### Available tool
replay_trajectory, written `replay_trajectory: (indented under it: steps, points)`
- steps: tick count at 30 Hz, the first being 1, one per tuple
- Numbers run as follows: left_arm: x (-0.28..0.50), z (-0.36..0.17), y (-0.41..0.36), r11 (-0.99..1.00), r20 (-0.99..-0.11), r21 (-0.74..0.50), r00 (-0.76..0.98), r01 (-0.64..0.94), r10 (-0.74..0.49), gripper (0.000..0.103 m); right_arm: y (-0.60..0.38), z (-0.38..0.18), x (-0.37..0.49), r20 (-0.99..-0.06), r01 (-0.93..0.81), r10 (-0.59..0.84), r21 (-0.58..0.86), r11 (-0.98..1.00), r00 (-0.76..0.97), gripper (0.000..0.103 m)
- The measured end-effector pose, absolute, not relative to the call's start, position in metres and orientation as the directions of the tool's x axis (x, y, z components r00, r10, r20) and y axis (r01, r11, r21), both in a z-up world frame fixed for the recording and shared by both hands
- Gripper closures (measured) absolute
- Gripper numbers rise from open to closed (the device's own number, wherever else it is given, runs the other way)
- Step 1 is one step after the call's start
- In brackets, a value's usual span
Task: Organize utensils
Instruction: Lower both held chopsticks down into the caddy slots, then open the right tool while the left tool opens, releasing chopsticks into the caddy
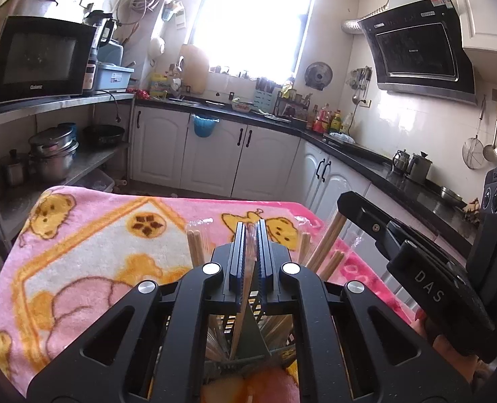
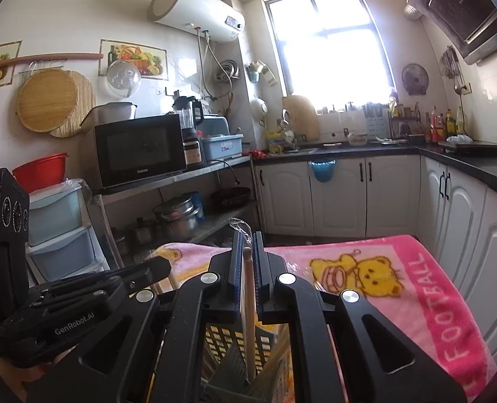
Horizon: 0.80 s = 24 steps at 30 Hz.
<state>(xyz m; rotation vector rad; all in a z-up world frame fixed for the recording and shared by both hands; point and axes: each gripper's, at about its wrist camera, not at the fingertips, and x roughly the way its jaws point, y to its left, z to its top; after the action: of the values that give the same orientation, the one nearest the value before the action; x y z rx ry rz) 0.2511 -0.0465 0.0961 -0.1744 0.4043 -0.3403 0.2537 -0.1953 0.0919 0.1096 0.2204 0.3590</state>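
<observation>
My left gripper (image 1: 251, 231) is shut on a wrapped chopstick (image 1: 240, 319) that slants down into a dark slotted utensil holder (image 1: 248, 359) right below it. More wooden chopsticks (image 1: 194, 247) stand up out of the holder on both sides of the fingers. My right gripper (image 2: 247, 240) is shut on a plastic-wrapped wooden chopstick (image 2: 249, 309) that reaches down into the same holder (image 2: 235, 342). The right gripper's body shows at the right of the left wrist view (image 1: 416, 262); the left gripper's body shows at the left of the right wrist view (image 2: 80, 299).
The holder stands on a table covered by a pink bear-print blanket (image 1: 90, 255). White cabinets with a black counter (image 1: 366, 158) run behind and to the right. A steel shelf with a microwave (image 1: 37, 60) and pots (image 1: 52, 154) stands to the left.
</observation>
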Motion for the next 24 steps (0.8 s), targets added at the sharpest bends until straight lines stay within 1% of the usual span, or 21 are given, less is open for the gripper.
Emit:
replay_trajectory:
  steps: [6,9,11,12,14,16,21,23,24]
  points:
    - [0.247,0.094,-0.045,0.929,-0.365,-0.232,0.859,0.289,-0.359,0.1,-0.207,0.09,0.246,-0.226,-0.305,0.338,0.166,0.938,0.914,0.095]
    - [0.246,0.092,-0.044,0.931,-0.376,-0.231,0.856,0.283,-0.354,0.097,-0.211,0.089,0.243,-0.24,-0.293,0.328,0.171,0.941,0.914,0.089]
    - [0.244,0.091,-0.043,0.931,-0.383,-0.236,0.853,0.28,-0.354,0.086,-0.213,0.088,0.24,-0.246,-0.289,0.326,0.175,0.941,0.913,0.088]
    - [0.243,0.091,-0.043,0.931,-0.385,-0.238,0.852,0.279,-0.354,0.084,-0.214,0.088,0.24,-0.25,-0.289,0.326,0.175,0.941,0.912,0.086]
    - [0.241,0.09,-0.042,0.93,-0.389,-0.24,0.85,0.278,-0.355,0.083,-0.215,0.088,0.237,-0.257,-0.288,0.325,0.174,0.942,0.91,0.081]
    - [0.238,0.089,-0.041,0.93,-0.388,-0.24,0.851,0.277,-0.353,0.081,-0.217,0.087,0.234,-0.263,-0.291,0.33,0.176,0.94,0.907,0.08]
    - [0.232,0.091,-0.041,0.93,-0.388,-0.242,0.851,0.276,-0.354,0.069,-0.222,0.087,0.222,-0.266,-0.297,0.339,0.185,0.937,0.902,0.072]
    - [0.228,0.092,-0.041,0.931,-0.386,-0.241,0.852,0.276,-0.353,0.061,-0.223,0.087,0.218,-0.269,-0.296,0.339,0.188,0.936,0.901,0.067]
    - [0.227,0.093,-0.041,0.931,-0.385,-0.241,0.853,0.276,-0.352,0.059,-0.224,0.087,0.215,-0.272,-0.296,0.339,0.189,0.936,0.901,0.066]
